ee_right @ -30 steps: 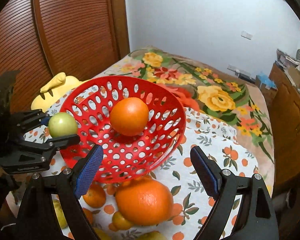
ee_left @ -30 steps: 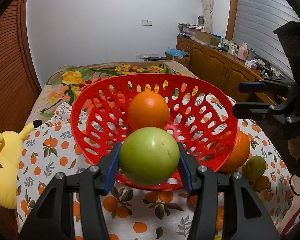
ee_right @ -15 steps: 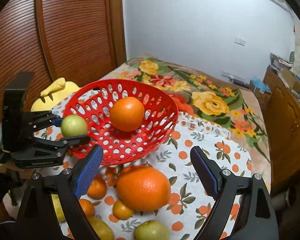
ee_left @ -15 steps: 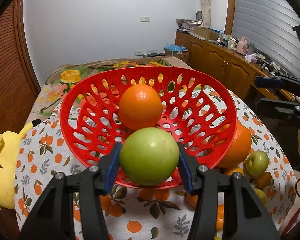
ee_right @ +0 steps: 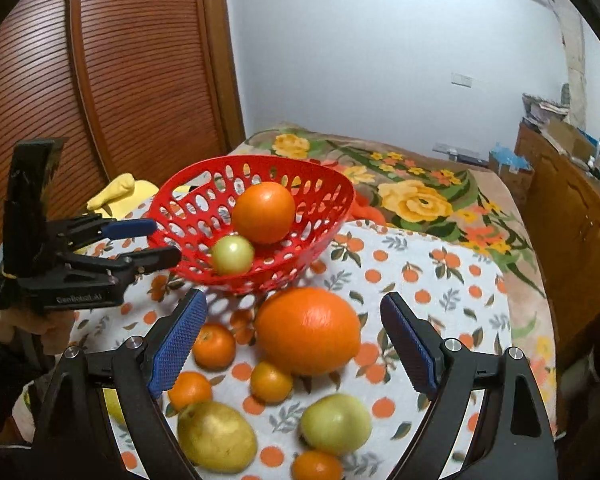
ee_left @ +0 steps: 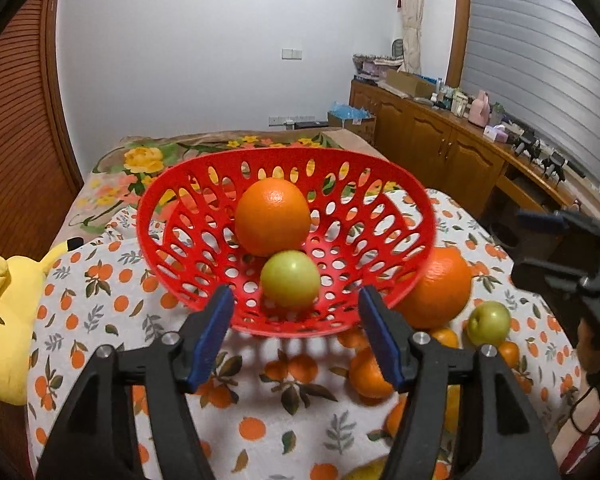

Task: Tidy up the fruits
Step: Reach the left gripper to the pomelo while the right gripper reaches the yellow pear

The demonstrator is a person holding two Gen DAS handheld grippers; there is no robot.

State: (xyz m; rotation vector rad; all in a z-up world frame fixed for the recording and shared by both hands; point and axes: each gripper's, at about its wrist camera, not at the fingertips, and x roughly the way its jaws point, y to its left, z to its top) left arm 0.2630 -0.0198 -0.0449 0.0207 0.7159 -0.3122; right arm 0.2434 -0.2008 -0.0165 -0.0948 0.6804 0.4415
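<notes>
A red perforated basket (ee_left: pixel 180 216) (ee_right: pixel 332 208) stands on an orange-print cloth and holds an orange (ee_left: pixel 273 216) (ee_right: pixel 263 212) and a green apple (ee_left: pixel 290 285) (ee_right: pixel 233 255). My left gripper (ee_left: pixel 296 344) (ee_right: pixel 158 242) is open and empty, just in front of the basket's near rim. My right gripper (ee_right: pixel 292 344) (ee_left: pixel 540 240) is open and empty, above a large orange (ee_right: pixel 308 330) (ee_left: pixel 440 292) lying beside the basket. Small oranges (ee_right: pixel 214 346), a green apple (ee_right: pixel 336 424) (ee_left: pixel 489 323) and a yellow pear (ee_right: pixel 217 436) lie loose on the cloth.
A yellow plush toy (ee_left: pixel 4 320) (ee_right: pixel 120 192) lies left of the basket. A slatted wooden door (ee_right: pixel 100 80) stands behind it. A wooden sideboard (ee_left: pixel 460 148) with clutter runs along the right wall. A floral blanket (ee_right: pixel 412 196) covers the bed beyond the cloth.
My left gripper opened and let go of the green apple, which now rests in the basket in front of the orange. The left gripper pulled back. The right gripper moved back over the loose fruit.
</notes>
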